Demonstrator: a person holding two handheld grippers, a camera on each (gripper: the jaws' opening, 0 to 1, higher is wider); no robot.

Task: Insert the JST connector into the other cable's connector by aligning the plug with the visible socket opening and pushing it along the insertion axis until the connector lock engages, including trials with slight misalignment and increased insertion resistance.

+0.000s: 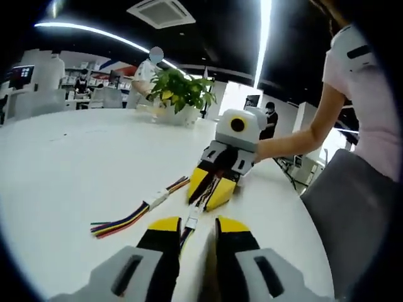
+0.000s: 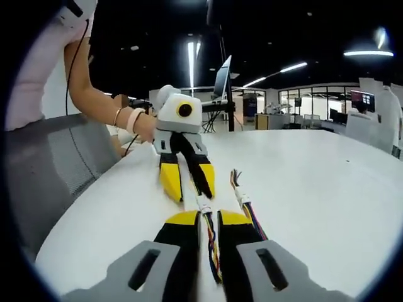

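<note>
My left gripper (image 1: 198,228) is clenched on a wire bundle (image 1: 186,236) that runs out between its yellow tips, ending in a small white connector (image 1: 193,219) just past them. Facing it, my right gripper (image 1: 213,187) comes in from the far side, its tips almost at that connector. In the right gripper view, my right gripper (image 2: 208,219) grips its own multicoloured cable (image 2: 211,248), whose white plug (image 2: 203,203) sits just beyond the tips, touching the left gripper (image 2: 186,178). A spare cable (image 1: 136,214) lies loose on the white table (image 1: 69,163), to the left of my jaws. A potted plant (image 1: 179,94) stands at the far edge.
</note>
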